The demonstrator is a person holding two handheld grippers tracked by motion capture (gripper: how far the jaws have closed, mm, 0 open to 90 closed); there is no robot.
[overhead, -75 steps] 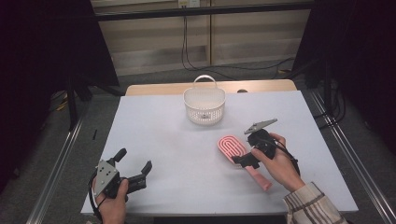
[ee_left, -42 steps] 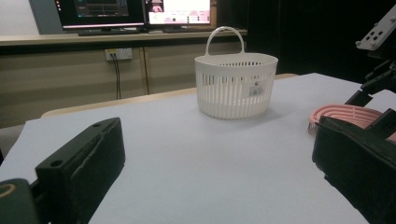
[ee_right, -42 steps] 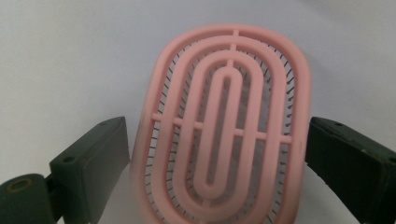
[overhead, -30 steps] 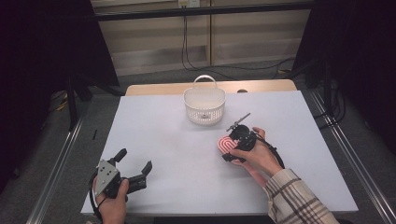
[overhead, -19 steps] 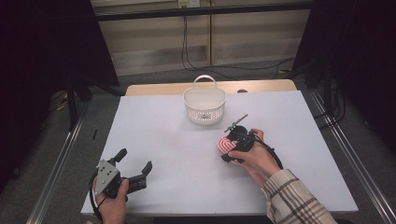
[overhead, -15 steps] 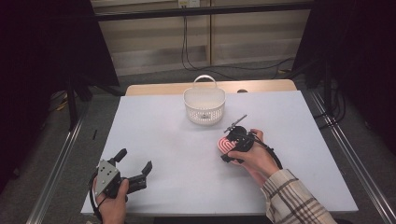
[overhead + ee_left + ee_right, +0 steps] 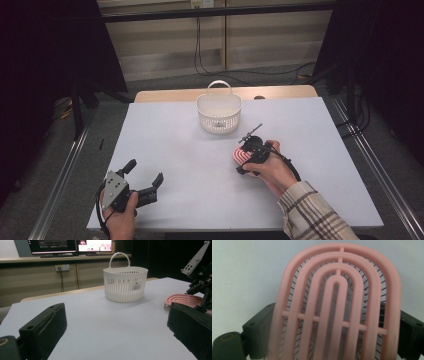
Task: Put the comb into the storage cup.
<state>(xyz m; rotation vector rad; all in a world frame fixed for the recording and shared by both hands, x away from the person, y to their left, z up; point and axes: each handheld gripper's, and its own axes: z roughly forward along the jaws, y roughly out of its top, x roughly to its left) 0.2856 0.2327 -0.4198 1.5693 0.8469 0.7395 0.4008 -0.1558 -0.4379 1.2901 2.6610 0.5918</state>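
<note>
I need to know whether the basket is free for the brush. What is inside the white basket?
Nothing shows inside the white basket: the high view shows pale inner wall, though the near rim hides part of the floor. The pink brush sits between the right gripper's jaws.

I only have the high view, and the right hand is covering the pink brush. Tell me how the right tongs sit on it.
Observer: In the right gripper view the pink brush has one black jaw on each side of its head, so the right tongs straddle it.
Operator: Report which face of the brush is up.
Observer: The ribbed pink back faces the camera; thin bristles show through the slots behind it.
Operator: Give me the left side.
Observer: The left gripper view shows the left tongs wide apart with bare table between the jaws.
Operator: Describe the basket from there.
Observer: The white basket stands upright with its handle raised and a small label on its slotted wall.
</note>
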